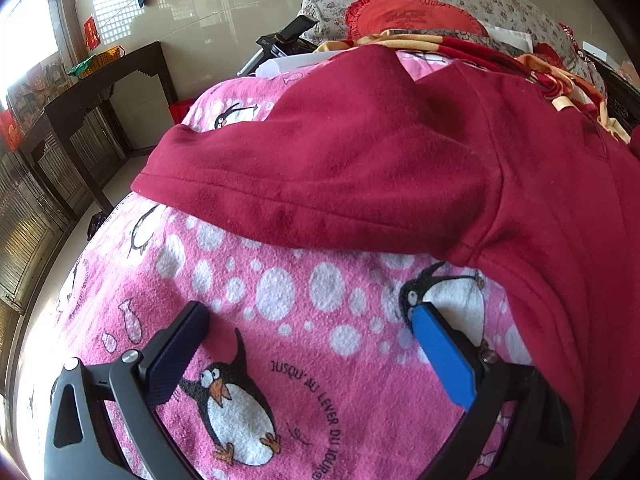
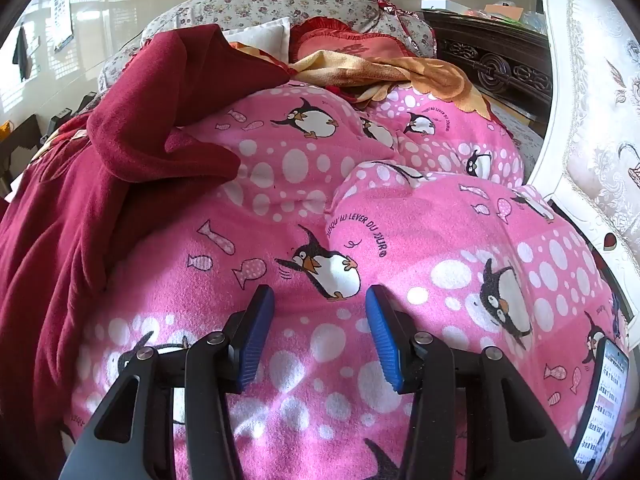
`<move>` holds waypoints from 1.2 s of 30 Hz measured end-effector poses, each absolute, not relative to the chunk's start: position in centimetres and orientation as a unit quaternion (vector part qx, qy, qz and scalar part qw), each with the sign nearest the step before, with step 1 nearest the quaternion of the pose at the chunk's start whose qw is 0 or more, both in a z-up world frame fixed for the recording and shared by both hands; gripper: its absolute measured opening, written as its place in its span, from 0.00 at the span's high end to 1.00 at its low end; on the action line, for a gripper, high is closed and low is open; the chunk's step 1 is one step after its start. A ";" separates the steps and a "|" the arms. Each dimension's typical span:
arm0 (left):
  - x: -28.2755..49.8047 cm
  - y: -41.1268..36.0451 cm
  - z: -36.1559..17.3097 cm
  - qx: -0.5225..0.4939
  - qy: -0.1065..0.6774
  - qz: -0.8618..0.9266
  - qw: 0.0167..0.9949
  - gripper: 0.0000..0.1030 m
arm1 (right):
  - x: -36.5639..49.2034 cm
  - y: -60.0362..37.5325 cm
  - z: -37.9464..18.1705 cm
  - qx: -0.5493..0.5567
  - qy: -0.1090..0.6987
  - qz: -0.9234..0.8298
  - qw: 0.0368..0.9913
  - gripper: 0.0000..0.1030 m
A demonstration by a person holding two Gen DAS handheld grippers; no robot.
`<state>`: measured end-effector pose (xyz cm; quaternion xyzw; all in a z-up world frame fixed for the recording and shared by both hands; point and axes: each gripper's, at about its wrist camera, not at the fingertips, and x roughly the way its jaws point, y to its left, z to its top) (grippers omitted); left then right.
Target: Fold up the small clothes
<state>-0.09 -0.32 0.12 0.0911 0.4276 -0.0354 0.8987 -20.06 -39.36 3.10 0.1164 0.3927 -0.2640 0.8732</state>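
A dark red short-sleeved shirt point(image 1: 400, 152) lies spread on a pink penguin-print blanket point(image 1: 280, 320). In the left wrist view its sleeve hem runs across the middle, just ahead of my left gripper point(image 1: 308, 320), which is wide open and empty over the blanket. In the right wrist view the shirt point(image 2: 100, 184) lies at the left, its sleeve rumpled and partly raised. My right gripper point(image 2: 320, 300) is open and empty over the blanket point(image 2: 440, 240), to the right of the shirt.
Floral pillows point(image 2: 280, 0), a red frilled cushion point(image 1: 404, 16) and an orange-red cloth point(image 2: 380, 68) lie at the far end. A dark wooden table point(image 1: 80, 100) stands at the left. A white chair point(image 2: 592, 100) and a phone point(image 2: 604, 404) are at the right.
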 end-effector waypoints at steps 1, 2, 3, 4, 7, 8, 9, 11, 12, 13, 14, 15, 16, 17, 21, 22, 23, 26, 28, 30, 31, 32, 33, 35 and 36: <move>-0.1 -0.3 0.1 0.091 0.428 -0.035 0.899 0.00 | -20.1 -39.4 3.1 0.116 0.393 -0.264 0.873 0.75; -0.1 -0.3 0.1 0.091 0.428 -0.035 0.899 0.00 | -20.1 -39.4 3.1 0.116 0.393 -0.264 0.873 0.75; -0.1 -0.3 0.1 0.091 0.428 -0.036 0.899 0.00 | -20.1 -39.4 3.1 0.116 0.393 -0.264 0.873 0.75; -0.1 -0.3 0.1 0.091 0.428 -0.036 0.899 0.00 | -20.0 -39.4 3.1 0.116 0.393 -0.264 0.873 0.75; -0.1 -0.3 0.1 0.091 0.428 -0.036 0.899 0.00 | -20.1 -39.3 3.1 0.116 0.393 -0.264 0.873 0.75; -0.1 -0.3 0.1 0.091 0.428 -0.036 0.899 0.00 | -20.1 -39.4 3.1 0.117 0.392 -0.264 0.874 0.75; -0.1 -0.3 0.1 0.091 0.428 -0.036 0.899 0.00 | -20.1 -39.4 3.1 0.116 0.393 -0.264 0.873 0.75; -0.1 -0.3 0.1 0.090 0.428 -0.036 0.899 0.00 | -20.1 -39.4 3.1 0.116 0.392 -0.264 0.873 0.75; -0.1 -0.3 0.1 0.091 0.428 -0.036 0.899 0.00 | -20.1 -39.4 3.1 0.117 0.392 -0.264 0.873 0.75; -0.1 -0.3 0.1 0.091 0.428 -0.036 0.899 0.00 | -20.1 -39.4 3.1 0.117 0.392 -0.264 0.873 0.75; -0.1 -0.3 0.1 0.091 0.428 -0.036 0.899 0.00 | -20.1 -39.4 3.1 0.116 0.393 -0.264 0.873 0.75; -0.1 -0.3 0.1 0.090 0.428 -0.036 0.899 0.00 | -20.2 -39.4 3.2 0.114 0.393 -0.265 0.873 0.75; -0.1 -0.3 0.1 0.090 0.428 -0.036 0.899 0.00 | -20.2 -39.3 3.2 0.110 0.395 -0.268 0.872 0.75; -0.1 -0.3 0.1 0.090 0.428 -0.036 0.899 0.00 | -20.2 -39.2 3.3 0.108 0.395 -0.269 0.872 0.75; -0.3 -0.5 0.1 0.093 0.427 -0.034 0.899 0.00 | -19.6 -38.9 3.1 0.096 0.399 -0.277 0.869 0.75; -0.3 -0.5 0.1 0.093 0.427 -0.034 0.899 0.00 | -19.6 -38.8 3.0 0.096 0.399 -0.277 0.869 0.75; -0.3 -0.5 0.1 0.092 0.427 -0.035 0.899 0.00 | -19.6 -38.7 3.0 0.098 0.398 -0.276 0.869 0.75; -0.5 -0.7 0.1 0.093 0.427 -0.034 0.899 0.00 | -19.6 -38.8 3.0 0.102 0.398 -0.274 0.869 0.75; -0.4 -0.6 0.1 0.093 0.427 -0.034 0.899 0.00 | -19.8 -38.7 3.4 0.098 0.407 -0.282 0.863 0.75; -0.4 -0.6 0.1 0.094 0.427 -0.034 0.899 0.00 | -20.1 -38.3 4.1 0.109 0.420 -0.288 0.854 0.75; -0.1 -0.5 -0.1 0.095 0.427 -0.033 0.899 0.00 | -20.3 -38.0 4.4 0.115 0.423 -0.287 0.852 0.75; -0.1 -0.5 0.0 0.096 0.428 -0.033 0.898 0.00 | -20.7 -37.6 5.0 0.125 0.424 -0.282 0.851 0.75; -0.1 -0.5 0.0 0.097 0.433 -0.034 0.896 0.00 | -21.3 -36.9 5.9 0.133 0.421 -0.274 0.854 0.75; -0.1 -0.4 0.4 0.094 0.447 -0.039 0.889 0.00 | -22.0 -35.6 7.4 0.135 0.418 -0.267 0.858 0.75; -0.2 -0.3 0.4 0.092 0.452 -0.041 0.886 0.00 | -22.4 -34.6 8.6 0.141 0.422 -0.256 0.858 0.75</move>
